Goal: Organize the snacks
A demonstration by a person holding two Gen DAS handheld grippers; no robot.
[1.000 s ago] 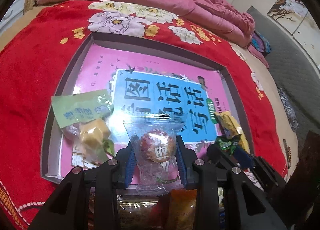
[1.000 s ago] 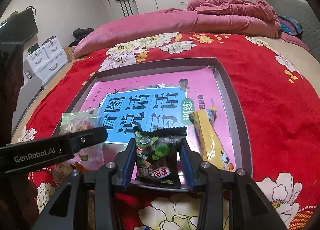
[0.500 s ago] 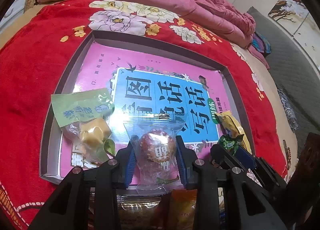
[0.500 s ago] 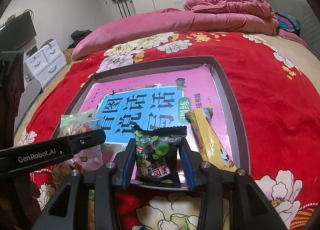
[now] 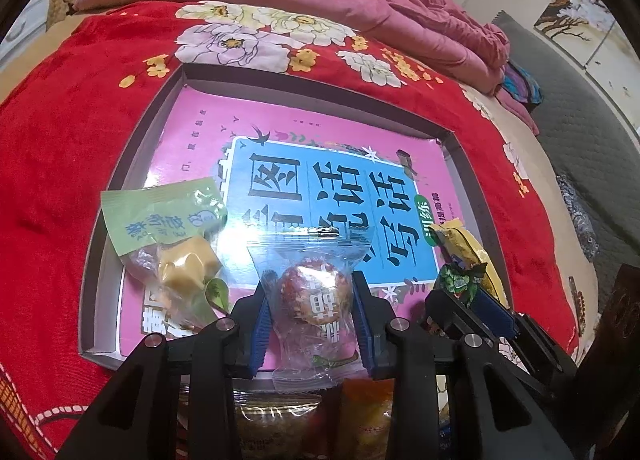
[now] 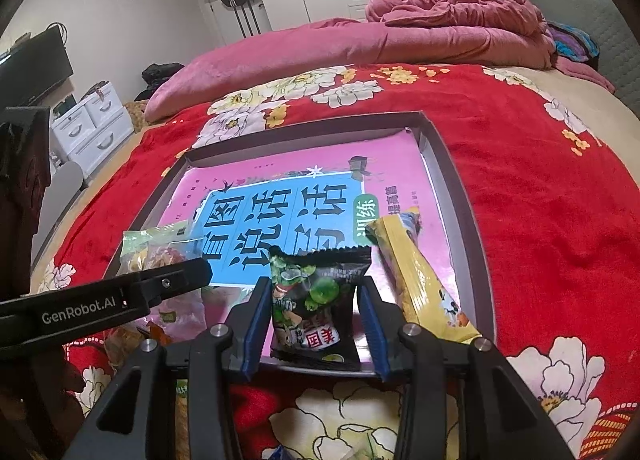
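Note:
My left gripper (image 5: 312, 300) is shut on a clear packet with a round reddish pastry (image 5: 312, 292), held over the near edge of a shallow grey box (image 5: 132, 164) lined with a pink and blue book. My right gripper (image 6: 314, 304) is shut on a black and green snack packet (image 6: 316, 300) over the same near edge. In the box lie a green packet with a yellow cake (image 5: 172, 232) at the left and a long yellow packet (image 6: 420, 280) at the right. The right gripper (image 5: 472, 300) also shows in the left wrist view, and the left gripper's arm (image 6: 100, 300) in the right wrist view.
The box rests on a red flowered blanket (image 6: 540, 188) over a bed, with a pink quilt (image 6: 360, 40) behind. More snack packets (image 5: 280, 420) lie under my left gripper near the bed's front edge. White drawers (image 6: 92, 120) and wardrobes stand beyond the bed.

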